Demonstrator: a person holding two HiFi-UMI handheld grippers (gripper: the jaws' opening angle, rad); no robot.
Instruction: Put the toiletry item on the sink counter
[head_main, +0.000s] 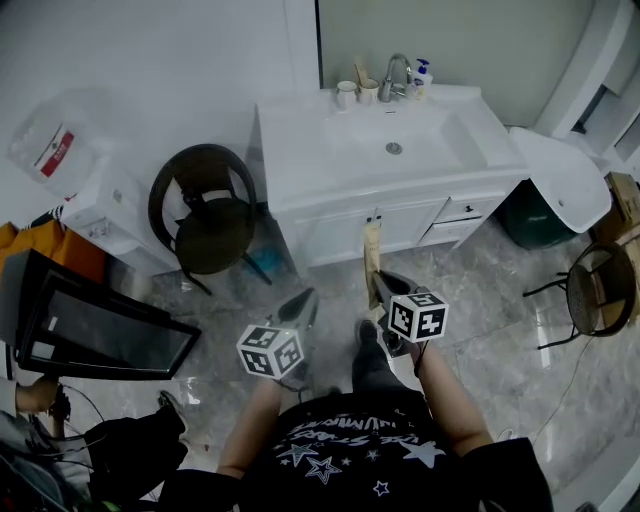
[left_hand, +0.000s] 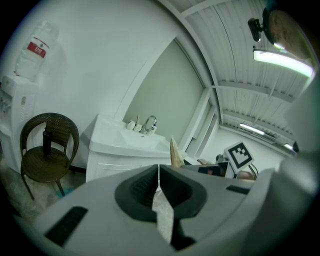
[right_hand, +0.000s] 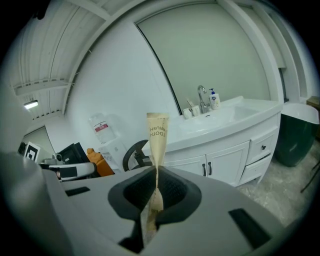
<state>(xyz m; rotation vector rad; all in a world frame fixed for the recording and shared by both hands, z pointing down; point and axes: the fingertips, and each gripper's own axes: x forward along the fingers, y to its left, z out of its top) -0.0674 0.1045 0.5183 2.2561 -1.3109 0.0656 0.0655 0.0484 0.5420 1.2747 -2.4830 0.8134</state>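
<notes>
The toiletry item is a flat beige toothbrush packet (head_main: 372, 248) that stands up out of my right gripper (head_main: 377, 282), which is shut on its lower part. In the right gripper view the packet (right_hand: 158, 137) rises between the pressed pads of the gripper (right_hand: 156, 187), its printed end on top. The white sink counter (head_main: 320, 140) lies ahead, beyond the packet and apart from it; it also shows as the counter (right_hand: 220, 122) at mid right. My left gripper (head_main: 306, 300) hangs beside the right one, shut and empty. In its own view, the left gripper (left_hand: 159, 177) has its jaws together.
A faucet (head_main: 393, 75), two cups (head_main: 356, 93) and a soap bottle (head_main: 422, 74) stand at the counter's back edge. A dark wicker chair (head_main: 205, 215) and a water dispenser (head_main: 95, 200) stand left of the cabinet. A monitor (head_main: 90, 325) lies at the left, a second chair (head_main: 600, 290) at the right.
</notes>
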